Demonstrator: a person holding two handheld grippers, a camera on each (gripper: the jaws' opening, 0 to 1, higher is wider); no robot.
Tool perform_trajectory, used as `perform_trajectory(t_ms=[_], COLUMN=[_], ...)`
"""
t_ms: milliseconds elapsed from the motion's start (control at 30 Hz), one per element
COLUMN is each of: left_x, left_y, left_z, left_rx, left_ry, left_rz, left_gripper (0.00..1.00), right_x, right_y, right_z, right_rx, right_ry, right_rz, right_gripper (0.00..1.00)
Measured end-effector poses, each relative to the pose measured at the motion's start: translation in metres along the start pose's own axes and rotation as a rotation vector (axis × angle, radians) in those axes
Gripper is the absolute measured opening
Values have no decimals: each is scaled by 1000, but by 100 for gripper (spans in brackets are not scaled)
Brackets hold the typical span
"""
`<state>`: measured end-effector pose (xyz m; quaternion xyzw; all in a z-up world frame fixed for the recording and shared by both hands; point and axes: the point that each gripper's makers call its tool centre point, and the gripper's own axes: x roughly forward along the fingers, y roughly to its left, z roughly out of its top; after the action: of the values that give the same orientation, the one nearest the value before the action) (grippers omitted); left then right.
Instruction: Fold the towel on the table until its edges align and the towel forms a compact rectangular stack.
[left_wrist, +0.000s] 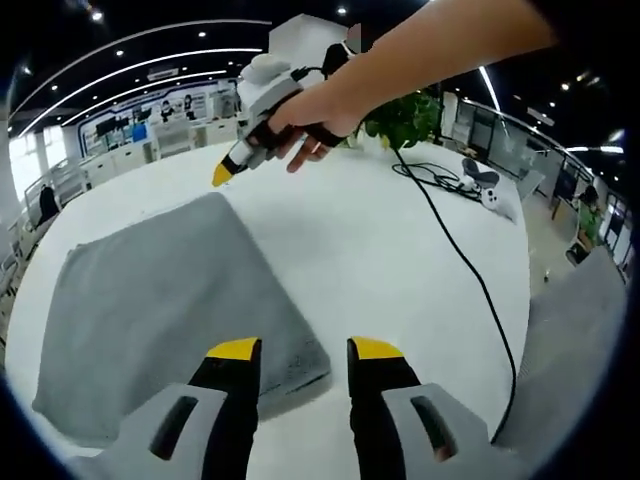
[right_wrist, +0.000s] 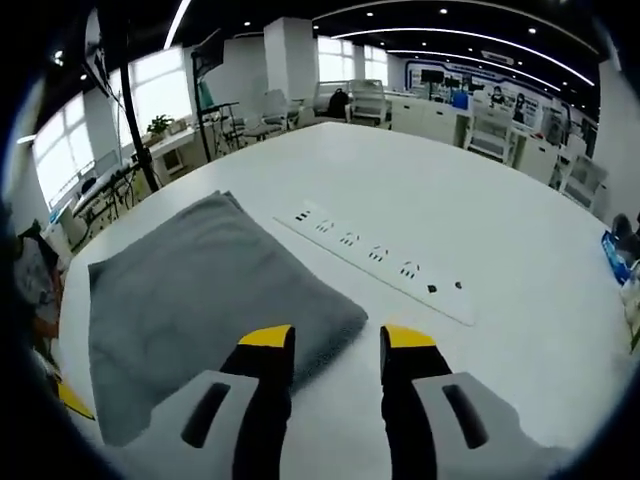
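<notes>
One grey towel (left_wrist: 165, 305) lies folded on the white table (left_wrist: 380, 260); both tongs, left (left_wrist: 305, 350) and right (right_wrist: 335, 338), hover apart and empty above its near corner, beside one power strip (right_wrist: 375, 262).

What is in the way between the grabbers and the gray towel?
Nothing visible. The left gripper and right gripper are each open at a towel corner. The power strip lies off to the side.
</notes>
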<state>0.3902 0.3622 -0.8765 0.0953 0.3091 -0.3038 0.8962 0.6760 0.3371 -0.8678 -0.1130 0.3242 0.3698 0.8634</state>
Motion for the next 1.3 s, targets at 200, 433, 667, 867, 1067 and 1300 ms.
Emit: perform_trajectory(t_ms=[200,433,667,867,1067,1300], left_x=[9,22,24,25,25,29], left_y=[-8,-11,-9,-6,-13,-20], left_z=[-5,-25,-29,-28,-28,-28], left_rx=[1,8,50,27,-12,28], left_ry=[22,86,115,133,141,135], left_rz=[-17,-32,-15,-2,-14,-22], left_gripper=[34,31,25,20,7,6], right_x=[13,20,31,38,42,40], right_y=[-9,-9,-7,-10,-13,-13], right_z=[-4,-13,-15,-14,-20,-28], right_rx=[-24,-7,39,55,68,80], right_ry=[13,18,11,20,52,87], right_rz=[-4,-10,-10,-12,-47,-52], right_gripper=[29,28,26,24,18,17])
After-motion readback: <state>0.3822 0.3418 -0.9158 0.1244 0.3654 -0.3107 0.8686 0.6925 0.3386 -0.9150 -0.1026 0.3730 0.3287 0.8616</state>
